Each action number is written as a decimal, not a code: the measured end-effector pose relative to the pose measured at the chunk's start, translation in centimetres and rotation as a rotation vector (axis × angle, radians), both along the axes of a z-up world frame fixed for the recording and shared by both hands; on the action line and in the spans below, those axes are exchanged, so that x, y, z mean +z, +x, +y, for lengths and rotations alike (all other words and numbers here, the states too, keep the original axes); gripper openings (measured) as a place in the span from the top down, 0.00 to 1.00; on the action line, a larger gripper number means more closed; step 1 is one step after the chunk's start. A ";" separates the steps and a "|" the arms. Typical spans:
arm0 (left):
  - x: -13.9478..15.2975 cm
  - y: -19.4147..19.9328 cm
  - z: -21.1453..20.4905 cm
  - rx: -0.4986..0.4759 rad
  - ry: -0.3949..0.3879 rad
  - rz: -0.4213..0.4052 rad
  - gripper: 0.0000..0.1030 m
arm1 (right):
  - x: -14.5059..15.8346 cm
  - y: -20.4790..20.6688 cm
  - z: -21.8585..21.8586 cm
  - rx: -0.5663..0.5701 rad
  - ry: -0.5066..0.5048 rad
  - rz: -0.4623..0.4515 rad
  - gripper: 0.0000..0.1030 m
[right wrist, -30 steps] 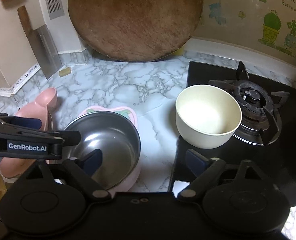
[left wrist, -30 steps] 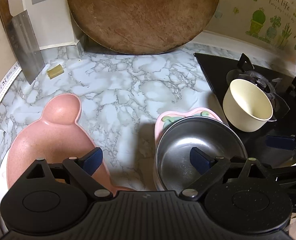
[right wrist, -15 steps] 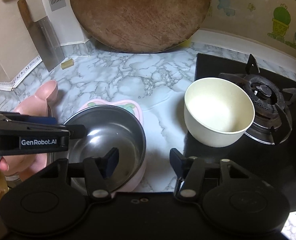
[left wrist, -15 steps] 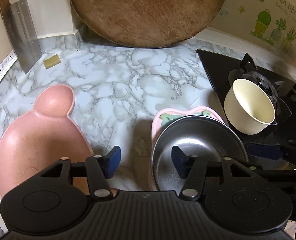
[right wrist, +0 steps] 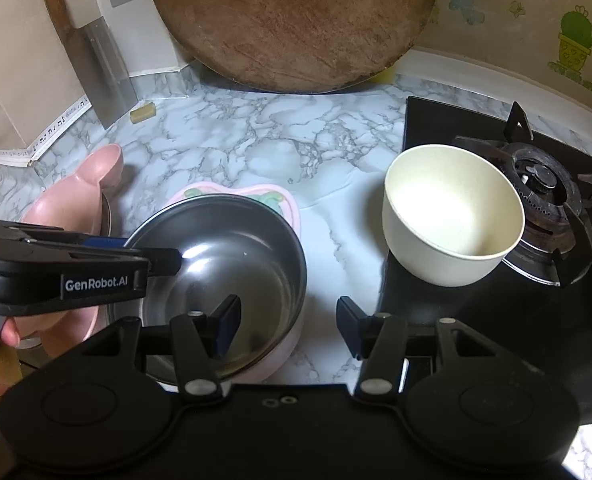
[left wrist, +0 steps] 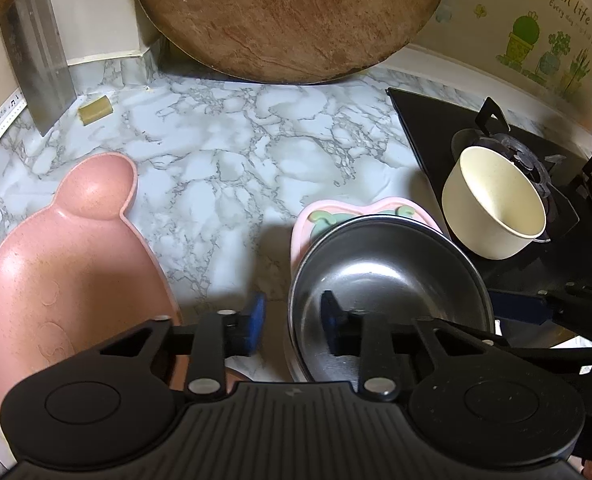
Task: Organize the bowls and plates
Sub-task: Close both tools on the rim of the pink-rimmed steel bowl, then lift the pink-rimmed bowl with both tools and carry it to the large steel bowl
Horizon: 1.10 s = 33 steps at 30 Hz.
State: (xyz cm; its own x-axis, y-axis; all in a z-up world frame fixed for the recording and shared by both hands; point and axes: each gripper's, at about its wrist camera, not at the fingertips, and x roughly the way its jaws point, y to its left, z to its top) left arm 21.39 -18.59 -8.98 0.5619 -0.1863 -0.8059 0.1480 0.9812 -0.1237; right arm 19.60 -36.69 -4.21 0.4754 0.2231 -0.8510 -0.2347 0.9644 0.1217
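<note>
Left tool (left wrist: 292, 322) just narrowed astride steel bowl (left wrist: 391, 280) rim, right tool (right wrist: 288, 328) likewise, half apart

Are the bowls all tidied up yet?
Not yet. The steel bowl sits on the pink dish. The left gripper and right gripper straddle its rim, jaws having just been closing, not pinching yet. The cream bowl on the stove and the pink bear plate are left.
</note>
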 end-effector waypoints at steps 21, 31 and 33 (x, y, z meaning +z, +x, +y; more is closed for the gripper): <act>0.8 -0.8 -0.6 0.004 0.019 -0.004 0.92 | 0.2 0.1 0.0 -0.036 -0.025 0.025 0.87; 2.6 -1.5 0.0 0.020 -0.009 -0.019 0.92 | 2.6 0.0 0.3 -0.014 -0.039 -0.017 0.92; 3.1 -1.8 0.2 0.022 -0.019 -0.027 0.92 | 3.2 0.0 0.3 -0.008 -0.045 -0.030 0.92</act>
State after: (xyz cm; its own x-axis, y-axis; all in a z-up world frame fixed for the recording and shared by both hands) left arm 19.63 -18.44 -5.85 0.5873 -0.1884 -0.7871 0.1296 0.9819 -0.1383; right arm 19.56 -36.37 -1.05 0.5021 0.1808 -0.8457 -0.2301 0.9706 0.0709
